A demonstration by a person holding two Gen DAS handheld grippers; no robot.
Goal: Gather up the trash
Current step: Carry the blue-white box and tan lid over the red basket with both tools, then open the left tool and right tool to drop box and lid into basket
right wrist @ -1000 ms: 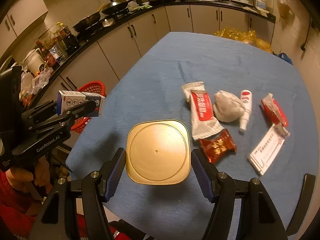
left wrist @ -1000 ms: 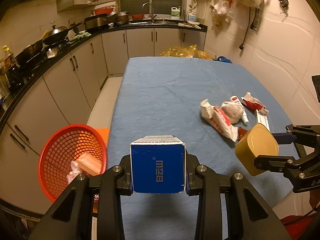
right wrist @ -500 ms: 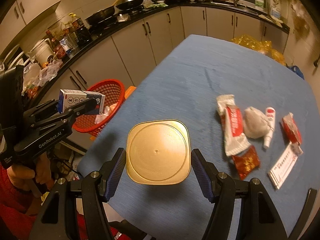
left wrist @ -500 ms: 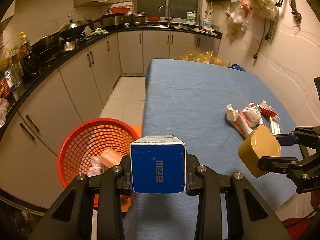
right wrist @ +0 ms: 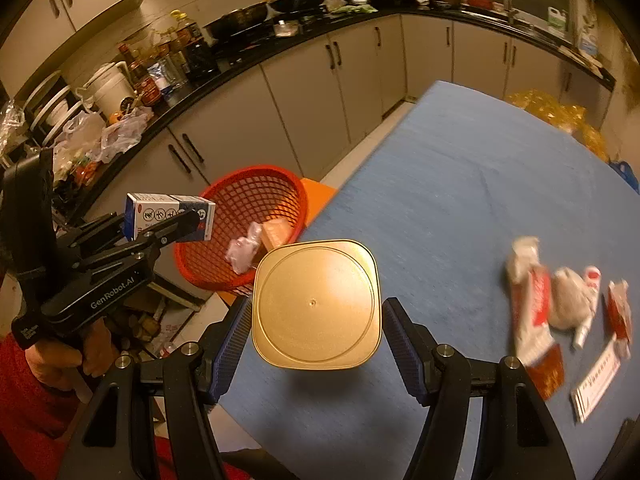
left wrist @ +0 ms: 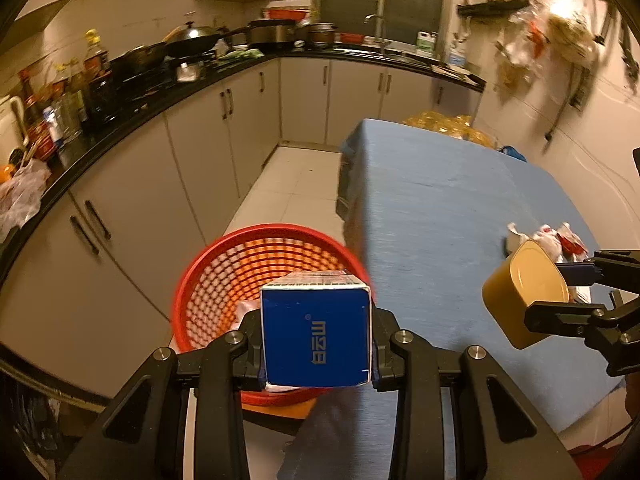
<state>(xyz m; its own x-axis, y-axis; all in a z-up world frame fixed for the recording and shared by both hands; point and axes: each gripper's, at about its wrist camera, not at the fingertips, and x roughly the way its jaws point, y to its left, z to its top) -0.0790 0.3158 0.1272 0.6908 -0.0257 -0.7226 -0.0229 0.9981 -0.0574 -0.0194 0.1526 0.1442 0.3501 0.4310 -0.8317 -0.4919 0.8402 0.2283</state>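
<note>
My left gripper [left wrist: 316, 344] is shut on a blue and white carton [left wrist: 315, 332] and holds it over the near rim of the red mesh basket [left wrist: 240, 264] on the floor. The carton also shows in the right wrist view [right wrist: 168, 216], beside the basket [right wrist: 248, 204]. My right gripper [right wrist: 316, 332] is shut on a gold square tub [right wrist: 316, 304] above the table's near left edge; the tub also shows in the left wrist view [left wrist: 524, 292]. Several wrappers [right wrist: 532, 304] and a crumpled tissue [right wrist: 568, 300] lie on the blue table [right wrist: 440, 184].
The basket holds an orange packet [right wrist: 276, 232] and a plastic scrap [right wrist: 242, 250]. Kitchen cabinets [left wrist: 152, 184] and a cluttered black counter [left wrist: 132, 80] run along the left. Yellow bags [left wrist: 444, 124] lie past the table's far end. A white leaflet [right wrist: 596, 384] lies at the table's right.
Both grippers have swung left with their loads. The carton has gone from over the table edge to over the basket's near rim. The trash pile has slid to the right of both views.
</note>
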